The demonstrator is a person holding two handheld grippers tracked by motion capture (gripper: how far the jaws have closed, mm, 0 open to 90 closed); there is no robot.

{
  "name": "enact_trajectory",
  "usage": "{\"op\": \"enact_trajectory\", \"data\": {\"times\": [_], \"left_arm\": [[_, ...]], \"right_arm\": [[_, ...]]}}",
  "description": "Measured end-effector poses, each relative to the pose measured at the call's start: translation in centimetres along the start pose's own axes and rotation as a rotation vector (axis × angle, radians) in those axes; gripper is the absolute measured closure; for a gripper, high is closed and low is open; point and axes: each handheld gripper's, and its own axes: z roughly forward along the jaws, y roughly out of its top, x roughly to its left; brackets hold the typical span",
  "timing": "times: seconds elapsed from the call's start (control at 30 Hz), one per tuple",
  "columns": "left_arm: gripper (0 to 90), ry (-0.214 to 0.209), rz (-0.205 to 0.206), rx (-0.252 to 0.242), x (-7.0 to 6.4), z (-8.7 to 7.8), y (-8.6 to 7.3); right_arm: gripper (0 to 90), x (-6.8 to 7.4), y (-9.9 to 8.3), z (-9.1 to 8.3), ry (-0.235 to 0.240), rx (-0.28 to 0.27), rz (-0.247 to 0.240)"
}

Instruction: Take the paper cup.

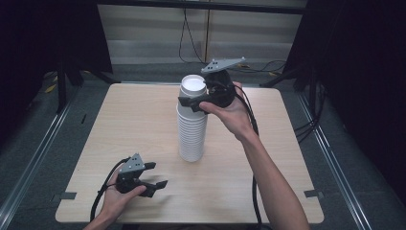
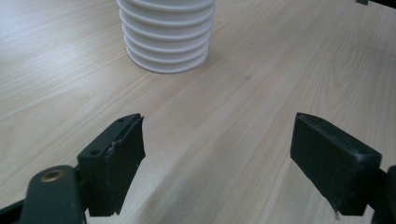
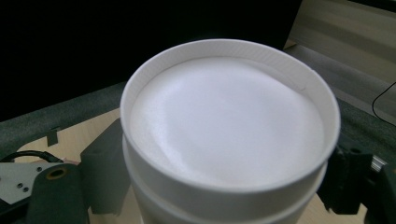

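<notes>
Centrally on the bench (image 1: 119, 120), a tall stack of white cups (image 1: 192, 129) stands between the jaws of the right claw (image 1: 196, 103), which clamp its top cup (image 3: 229, 126); the left claw (image 1: 155, 175), jaws apart, rests nearer the person.

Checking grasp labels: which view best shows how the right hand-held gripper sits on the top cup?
The right gripper view: the top cup sits between its jaws, one on each side just under the rim. The high view shows the right hand-held gripper at the stack's top, contact hidden. The left gripper view shows the stack's bottom cups.
</notes>
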Motion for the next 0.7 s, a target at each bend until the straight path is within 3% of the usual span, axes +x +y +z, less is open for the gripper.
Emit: {"op": "enact_trajectory", "data": {"times": [0.3, 0.7], "left_arm": [[17.5, -0.003, -0.002, 0.005, 0.0, 0.1, 0.0], [17.5, -0.008, 0.0, 0.011, 0.0, 0.3, 0.0]], "right_arm": [[19.5, 0.0, 0.3, -0.5, -0.009, -0.029, 0.02], [20.4, -0.1, 0.7, -1.6, -0.018, -0.116, 0.037]]}}
